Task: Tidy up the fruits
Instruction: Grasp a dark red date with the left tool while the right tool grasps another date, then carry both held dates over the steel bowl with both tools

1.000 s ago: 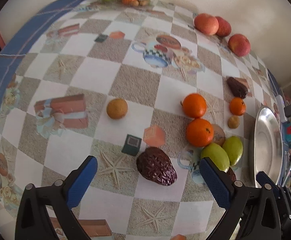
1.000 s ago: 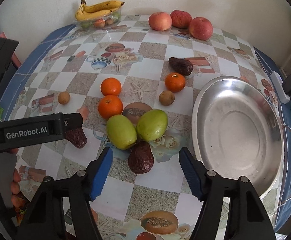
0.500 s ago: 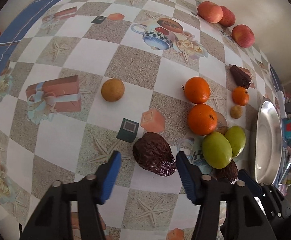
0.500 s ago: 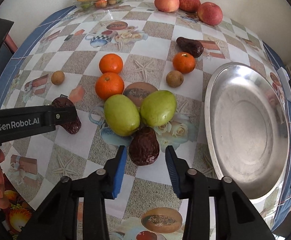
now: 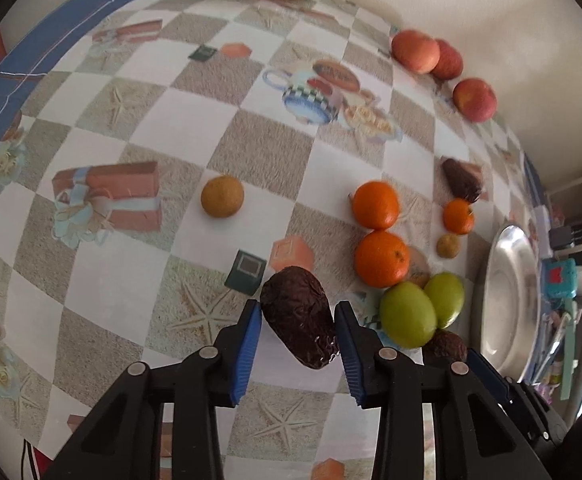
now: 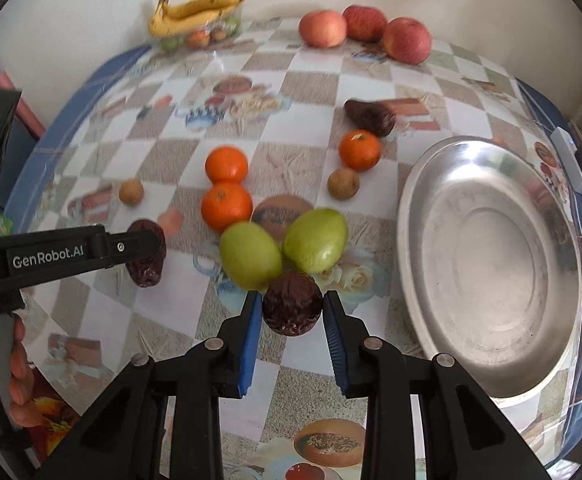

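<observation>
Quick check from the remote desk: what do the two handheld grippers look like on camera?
Both are alike: the left gripper and right gripper have black plastic frames with silver rivets, and two fingers faced with ribbed blue pads. The left one's side carries white GenRobot.AI lettering. No cables or sleeves show.

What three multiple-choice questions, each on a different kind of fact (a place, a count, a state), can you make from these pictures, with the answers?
1. Where are the bananas?
A. on the metal dish
B. at the far edge of the table, by the wall
C. between the green fruits

2. How many apples lie in the far row?
A. three
B. one
C. five

3. What is on the metal dish?
A. oranges
B. a dark fruit
C. nothing

Answers:
1 B: they lie on a clear tray against the wall.
2 A: three red apples lie side by side.
3 C: its whole surface shows bare.
</observation>
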### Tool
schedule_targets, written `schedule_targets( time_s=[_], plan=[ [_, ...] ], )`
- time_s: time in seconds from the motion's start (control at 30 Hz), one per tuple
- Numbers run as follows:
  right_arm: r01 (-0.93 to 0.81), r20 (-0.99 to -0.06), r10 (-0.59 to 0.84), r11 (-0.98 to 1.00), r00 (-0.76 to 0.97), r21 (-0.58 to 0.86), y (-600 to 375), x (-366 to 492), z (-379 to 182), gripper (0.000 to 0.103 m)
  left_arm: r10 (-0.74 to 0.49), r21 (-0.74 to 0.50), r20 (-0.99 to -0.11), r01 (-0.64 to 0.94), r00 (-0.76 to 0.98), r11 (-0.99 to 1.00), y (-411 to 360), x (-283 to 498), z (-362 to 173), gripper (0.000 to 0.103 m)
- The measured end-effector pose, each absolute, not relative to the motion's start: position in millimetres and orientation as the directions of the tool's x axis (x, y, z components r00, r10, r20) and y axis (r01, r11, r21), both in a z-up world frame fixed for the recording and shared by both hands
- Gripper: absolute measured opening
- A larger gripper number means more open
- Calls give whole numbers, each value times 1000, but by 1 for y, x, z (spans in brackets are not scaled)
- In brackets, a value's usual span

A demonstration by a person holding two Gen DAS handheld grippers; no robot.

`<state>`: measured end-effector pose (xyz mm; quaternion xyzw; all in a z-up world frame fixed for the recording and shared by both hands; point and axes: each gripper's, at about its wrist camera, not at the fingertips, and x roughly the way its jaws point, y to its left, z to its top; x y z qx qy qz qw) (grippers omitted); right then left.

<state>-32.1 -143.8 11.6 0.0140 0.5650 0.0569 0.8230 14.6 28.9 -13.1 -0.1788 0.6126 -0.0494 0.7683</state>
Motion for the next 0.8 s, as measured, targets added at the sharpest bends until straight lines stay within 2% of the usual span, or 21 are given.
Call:
schedule_targets(
  time_s=[0.57, 0.8],
  plan=[
    [-12, -892, 123, 991, 435, 131, -162, -33, 32, 32, -332, -380, -891, -110, 311, 918, 24, 12, 8, 39],
    [126, -872, 31, 986, 489, 106, -194, -36, 44, 32, -364, -392, -863, -10, 351, 920, -3, 9, 25, 39]
  ],
)
